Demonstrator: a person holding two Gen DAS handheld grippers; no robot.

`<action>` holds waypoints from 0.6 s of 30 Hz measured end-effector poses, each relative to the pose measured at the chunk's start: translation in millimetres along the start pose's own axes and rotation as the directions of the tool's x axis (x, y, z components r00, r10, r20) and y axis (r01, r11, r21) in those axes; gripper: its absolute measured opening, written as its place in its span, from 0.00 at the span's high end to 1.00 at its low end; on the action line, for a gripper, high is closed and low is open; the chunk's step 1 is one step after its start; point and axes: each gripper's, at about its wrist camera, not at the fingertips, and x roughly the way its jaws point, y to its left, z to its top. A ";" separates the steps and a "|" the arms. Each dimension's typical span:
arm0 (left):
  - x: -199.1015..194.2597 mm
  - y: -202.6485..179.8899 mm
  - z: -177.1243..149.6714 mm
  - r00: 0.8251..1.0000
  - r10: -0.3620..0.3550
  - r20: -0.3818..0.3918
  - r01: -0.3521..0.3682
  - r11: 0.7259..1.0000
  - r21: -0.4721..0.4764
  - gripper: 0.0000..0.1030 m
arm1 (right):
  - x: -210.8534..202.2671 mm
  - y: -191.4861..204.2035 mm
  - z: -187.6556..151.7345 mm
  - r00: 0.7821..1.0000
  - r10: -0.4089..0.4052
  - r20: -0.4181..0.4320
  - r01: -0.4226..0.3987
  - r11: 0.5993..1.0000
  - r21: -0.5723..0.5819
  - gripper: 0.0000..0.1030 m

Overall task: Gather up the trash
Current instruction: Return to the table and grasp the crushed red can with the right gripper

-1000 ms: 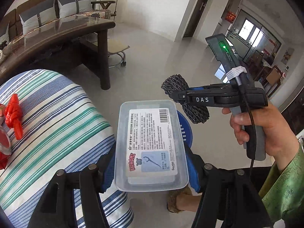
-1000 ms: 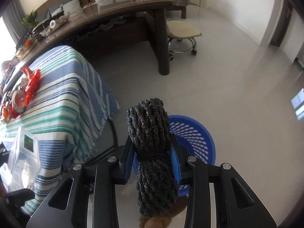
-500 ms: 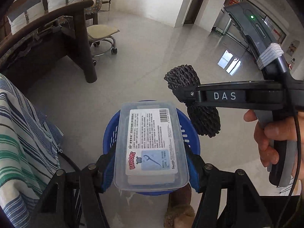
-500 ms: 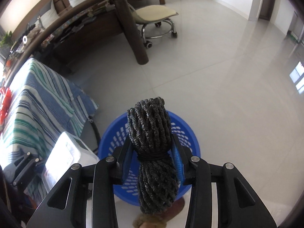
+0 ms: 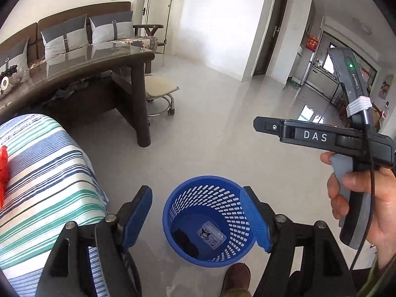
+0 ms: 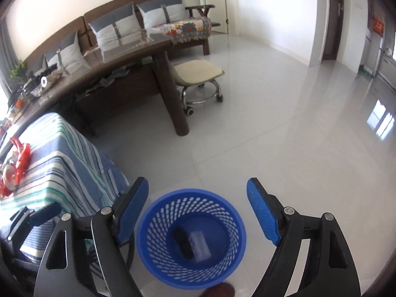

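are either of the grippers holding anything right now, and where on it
Nothing is held. The left gripper and right gripper have just opened; the plastic box and dark bundle lie in the blue basket.

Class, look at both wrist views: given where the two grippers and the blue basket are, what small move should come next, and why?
Probably swing back toward the striped tablecloth for the red wrapper. Both the left gripper and right gripper have just been opening and hold nothing; the clear plastic box and dark rope bundle already lie in the blue basket, so nothing remains to drop here.
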 end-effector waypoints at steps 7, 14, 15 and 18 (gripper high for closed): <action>-95.7 38.7 -41.8 0.999 0.007 0.048 -0.006 1.000 -0.023 0.13 | -64.4 79.8 -0.6 0.974 0.085 0.211 -0.072 0.995 -0.069 0.03; -148.9 106.6 -116.8 0.955 0.293 -0.045 -0.296 0.953 -0.072 0.13 | -56.0 198.0 -45.2 0.963 0.250 0.098 -0.222 0.947 -0.233 0.03; -155.0 119.5 -125.5 0.940 0.336 -0.059 -0.340 0.937 -0.079 0.13 | -53.3 215.7 -54.7 0.960 0.271 0.067 -0.246 0.935 -0.256 0.03; -173.2 166.0 -146.9 0.897 0.431 -0.101 -0.441 0.891 -0.111 0.13 | -47.2 266.1 -82.0 0.951 0.310 -0.003 -0.292 0.893 -0.343 0.03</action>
